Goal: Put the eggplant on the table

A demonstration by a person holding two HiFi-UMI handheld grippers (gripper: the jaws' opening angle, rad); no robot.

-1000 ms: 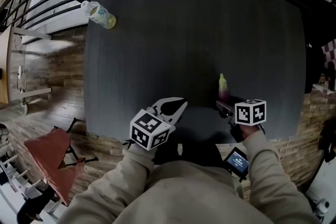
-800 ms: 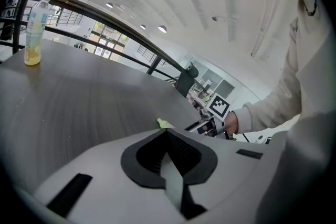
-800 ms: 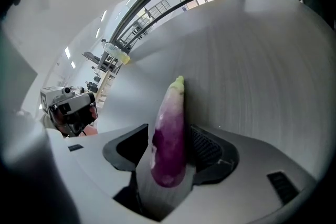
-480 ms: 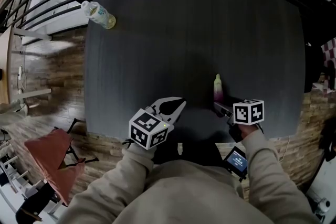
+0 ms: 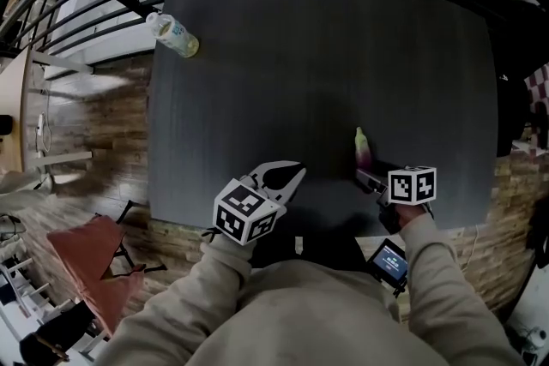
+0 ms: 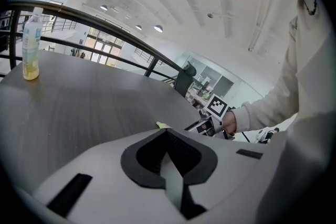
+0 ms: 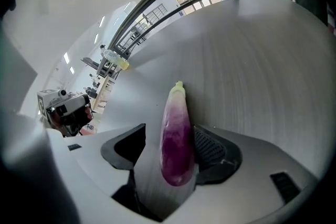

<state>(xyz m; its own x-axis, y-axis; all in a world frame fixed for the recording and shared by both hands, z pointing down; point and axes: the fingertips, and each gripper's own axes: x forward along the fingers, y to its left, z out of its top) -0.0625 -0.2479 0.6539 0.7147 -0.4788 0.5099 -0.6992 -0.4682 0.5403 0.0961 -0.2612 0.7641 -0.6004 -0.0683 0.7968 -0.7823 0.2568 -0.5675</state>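
On my feed the eggplant (image 7: 177,139) lies flat on the dark desk (image 5: 326,56), near the edge closest to me, its pale green tip pointing away toward the far side. The right gripper (image 5: 367,178) sits right behind it, tilted down. Its fingers have just been opening and now stand wide apart, with the purple end of the eggplant lying between them. The eggplant is close against one pad, with a clear gap to the other, and neither pad presses on it.

The left gripper (image 5: 296,173) hovers over the near edge of the desk, well to the left of the eggplant. Its fingers are together at the tips and nothing is between them.

A bottle (image 5: 176,34) with yellowish liquid stands at the far left corner, well away from both grippers.
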